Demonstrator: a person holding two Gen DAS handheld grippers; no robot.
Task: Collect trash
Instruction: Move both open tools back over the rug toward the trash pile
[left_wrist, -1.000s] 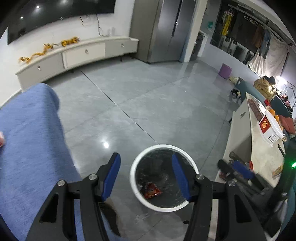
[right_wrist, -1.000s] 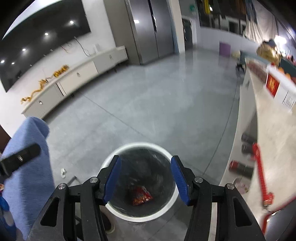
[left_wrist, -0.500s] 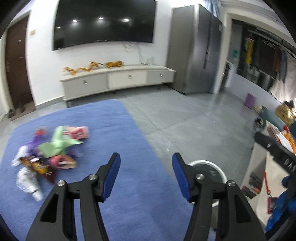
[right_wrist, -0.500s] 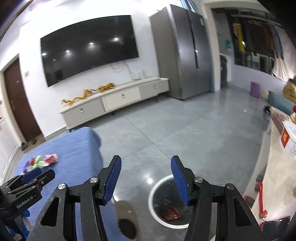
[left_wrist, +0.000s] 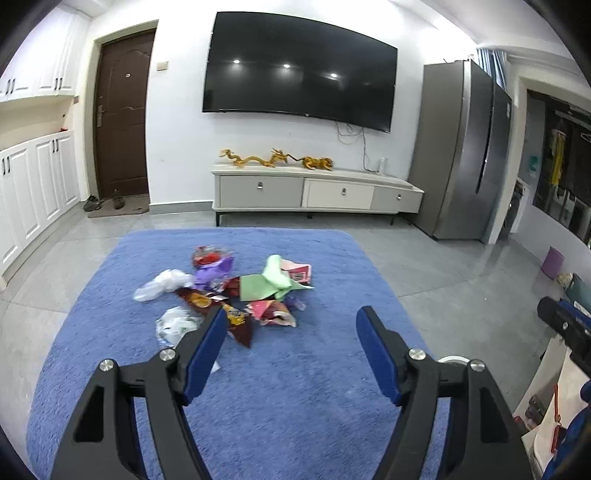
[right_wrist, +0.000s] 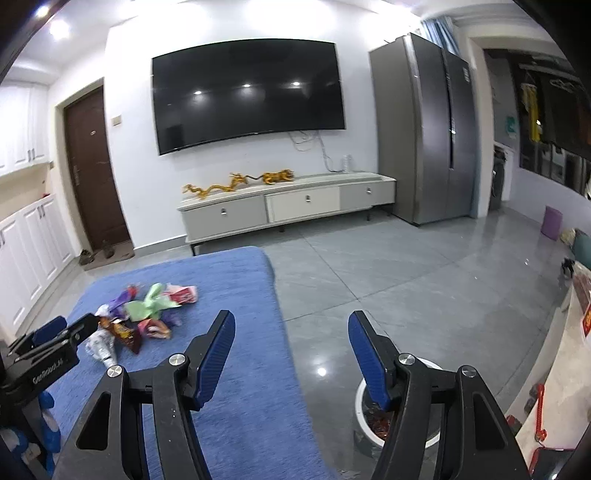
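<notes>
White "GenRobot.AI" lettering marks the black left tongs (right_wrist: 55, 334), jaws opening, empty.

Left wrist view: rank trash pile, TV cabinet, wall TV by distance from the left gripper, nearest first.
1. Trash pile: on the blue rug, just ahead of the left gripper, slightly left; the jaws are opening with nothing between them.
2. TV cabinet: against the far wall, beyond the rug.
3. Wall TV: mounted above the cabinet, farthest.
</notes>
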